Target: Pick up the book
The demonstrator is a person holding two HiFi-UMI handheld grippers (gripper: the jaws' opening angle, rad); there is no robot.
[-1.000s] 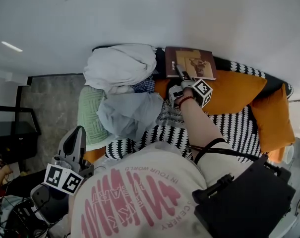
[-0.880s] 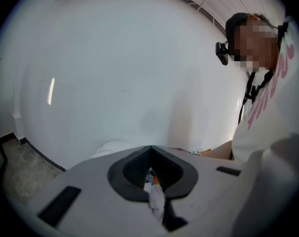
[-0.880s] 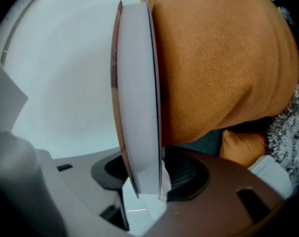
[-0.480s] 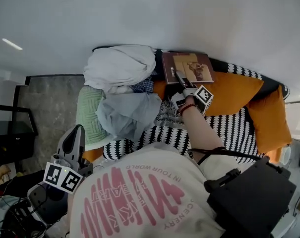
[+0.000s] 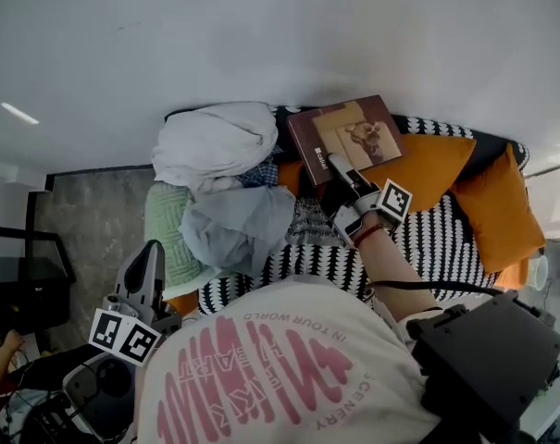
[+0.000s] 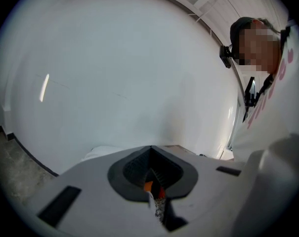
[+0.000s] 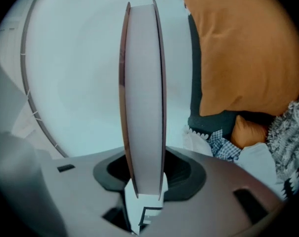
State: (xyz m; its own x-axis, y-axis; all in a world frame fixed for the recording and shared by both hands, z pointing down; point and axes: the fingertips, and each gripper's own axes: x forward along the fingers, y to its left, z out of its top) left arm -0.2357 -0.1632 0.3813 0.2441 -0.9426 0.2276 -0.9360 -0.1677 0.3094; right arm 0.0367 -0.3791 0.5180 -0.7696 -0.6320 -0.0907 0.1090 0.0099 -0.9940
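Observation:
The brown book with a picture on its cover is lifted above the sofa, tilted, near the white wall. My right gripper is shut on its near edge. In the right gripper view the book stands edge-on between the jaws, its pale page block facing me. My left gripper hangs low at the left, away from the sofa; in its own view the left gripper has its jaws together with nothing between them, pointing at the white wall.
On the black-and-white sofa lie orange cushions, a heap of white and grey clothes and a green cushion. A grey floor lies to the left. An orange cushion fills the right gripper view's right side.
The right gripper has risen with the book, which has left the sofa back and tilted. The left gripper has stayed about where it was.

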